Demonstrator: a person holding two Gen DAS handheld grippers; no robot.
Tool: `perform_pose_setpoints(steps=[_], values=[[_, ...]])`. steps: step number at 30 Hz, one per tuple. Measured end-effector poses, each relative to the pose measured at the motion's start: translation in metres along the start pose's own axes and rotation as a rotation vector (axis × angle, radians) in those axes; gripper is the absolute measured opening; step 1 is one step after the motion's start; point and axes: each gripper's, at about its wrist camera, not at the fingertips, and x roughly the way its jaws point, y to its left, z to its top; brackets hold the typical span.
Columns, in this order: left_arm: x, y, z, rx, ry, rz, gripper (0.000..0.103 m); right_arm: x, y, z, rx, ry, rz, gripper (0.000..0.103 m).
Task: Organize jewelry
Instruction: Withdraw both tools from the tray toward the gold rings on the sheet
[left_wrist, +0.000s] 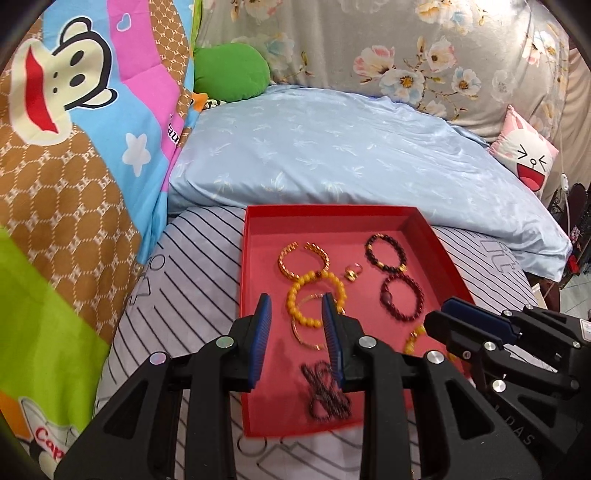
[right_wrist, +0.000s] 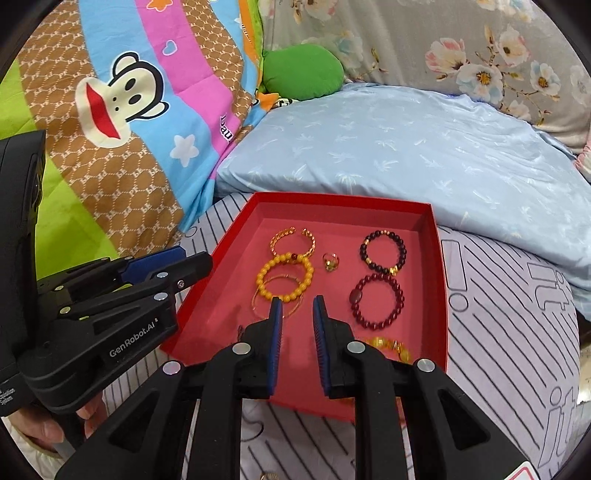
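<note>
A red tray (left_wrist: 255, 236) (right_wrist: 439, 266) lies on the striped bed sheet and holds jewelry. In it are a gold bangle (left_wrist: 286, 258) (right_wrist: 280, 236), a yellow bead bracelet (left_wrist: 295, 306) (right_wrist: 266, 271), a gold ring (left_wrist: 352, 272) (right_wrist: 330, 261), a dark bead bracelet (left_wrist: 384, 251) (right_wrist: 382, 253), a dark red bead bracelet (left_wrist: 402, 299) (right_wrist: 376, 301), a yellow charm bracelet (right_wrist: 391, 345) and a dark bead string (left_wrist: 327, 391). My left gripper (left_wrist: 297, 317) is open and empty over the tray's near left part. My right gripper (right_wrist: 297, 308) is open and empty over the tray's near edge; it also shows in the left wrist view (left_wrist: 469, 314).
A light blue pillow (left_wrist: 332, 147) lies just behind the tray. A cartoon monkey quilt (left_wrist: 74, 129) is piled at the left. A green cushion (left_wrist: 229, 70), a floral pillow (left_wrist: 406, 55) and a pink rabbit cushion (left_wrist: 524, 155) sit at the back.
</note>
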Motion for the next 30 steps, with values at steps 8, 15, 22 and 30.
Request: perform_pose_setpoints(steps=[8,15,22,30], values=[[-0.032,-0.007,-0.034,0.005,-0.003,0.007,0.027,-0.028,0.006,-0.034,0.009,0.002,-0.009,0.018],[-0.050,-0.004,-0.068,-0.031,0.019,0.011,0.027,-0.037,0.013,-0.073,0.009,0.038,-0.015,0.018],[-0.059,0.005,-0.104,-0.056,0.052,0.032,0.027,-0.033,0.018,-0.111,0.035,0.099,-0.003,0.018],[-0.059,0.014,-0.145,-0.073,0.105,0.050,0.027,-0.023,0.020,-0.139,0.044,0.150,-0.004,0.018]])
